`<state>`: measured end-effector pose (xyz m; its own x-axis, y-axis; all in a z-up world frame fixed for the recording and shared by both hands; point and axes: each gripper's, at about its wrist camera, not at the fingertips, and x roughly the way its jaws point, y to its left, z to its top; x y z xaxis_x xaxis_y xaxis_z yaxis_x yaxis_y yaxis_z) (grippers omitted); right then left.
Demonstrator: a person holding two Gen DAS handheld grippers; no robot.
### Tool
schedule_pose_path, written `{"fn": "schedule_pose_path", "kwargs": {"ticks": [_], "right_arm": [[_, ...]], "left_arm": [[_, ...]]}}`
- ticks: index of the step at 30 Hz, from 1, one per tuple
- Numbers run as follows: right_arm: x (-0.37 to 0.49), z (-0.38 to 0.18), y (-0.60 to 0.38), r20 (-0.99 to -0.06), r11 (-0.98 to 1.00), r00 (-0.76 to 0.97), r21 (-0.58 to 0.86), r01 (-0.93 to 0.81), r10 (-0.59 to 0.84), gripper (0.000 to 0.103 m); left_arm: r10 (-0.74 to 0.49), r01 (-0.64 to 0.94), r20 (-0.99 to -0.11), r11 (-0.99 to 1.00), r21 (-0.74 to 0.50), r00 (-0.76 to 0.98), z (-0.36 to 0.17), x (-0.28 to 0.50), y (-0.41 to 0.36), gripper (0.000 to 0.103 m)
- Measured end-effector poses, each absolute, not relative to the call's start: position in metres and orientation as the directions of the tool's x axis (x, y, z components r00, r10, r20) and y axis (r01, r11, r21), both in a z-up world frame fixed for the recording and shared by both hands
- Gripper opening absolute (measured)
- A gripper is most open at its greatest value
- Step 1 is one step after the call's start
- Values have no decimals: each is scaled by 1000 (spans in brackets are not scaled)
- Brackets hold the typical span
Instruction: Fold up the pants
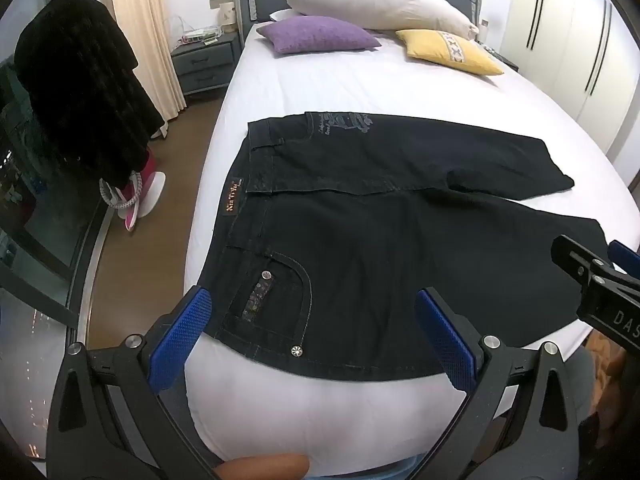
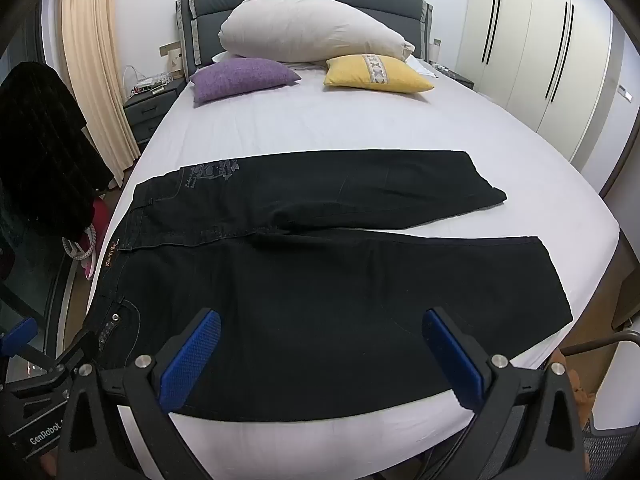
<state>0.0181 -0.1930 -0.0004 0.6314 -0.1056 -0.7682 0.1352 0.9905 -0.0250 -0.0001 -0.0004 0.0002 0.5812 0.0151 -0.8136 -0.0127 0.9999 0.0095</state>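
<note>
Black jeans [image 1: 380, 240] lie flat on the white bed [image 1: 340, 80], waistband to the left, both legs running right; they also show in the right wrist view [image 2: 340, 280]. My left gripper [image 1: 316, 336] is open and empty, hovering over the near hip pocket by the front edge. My right gripper [image 2: 320, 356] is open and empty above the near leg. The right gripper also shows at the right edge of the left wrist view [image 1: 592, 276]. The left gripper shows at the lower left of the right wrist view [image 2: 44, 364].
A purple cushion [image 2: 240, 78], a yellow cushion [image 2: 376, 74] and a large white pillow [image 2: 308, 28] lie at the headboard. A nightstand [image 1: 204, 60] and a dark garment on a stand [image 1: 80, 92] are left of the bed. Wardrobes [image 2: 540, 60] line the right wall.
</note>
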Motion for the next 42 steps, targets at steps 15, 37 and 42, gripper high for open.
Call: {"fn": "schedule_pose_path", "kwargs": {"ticks": [15, 37, 42], "right_arm": [[18, -3, -193, -769, 990, 630, -27, 135, -107, 103], [18, -5, -193, -773, 991, 626, -24, 134, -103, 103], [17, -5, -192, -774, 991, 625, -23, 134, -103, 103]], "left_arm": [[16, -15, -813, 1000, 9, 583, -1, -4, -1, 103], [15, -15, -819, 1000, 8, 573, -7, -4, -3, 103], [14, -14, -820, 1000, 8, 572, -7, -4, -3, 103]]}}
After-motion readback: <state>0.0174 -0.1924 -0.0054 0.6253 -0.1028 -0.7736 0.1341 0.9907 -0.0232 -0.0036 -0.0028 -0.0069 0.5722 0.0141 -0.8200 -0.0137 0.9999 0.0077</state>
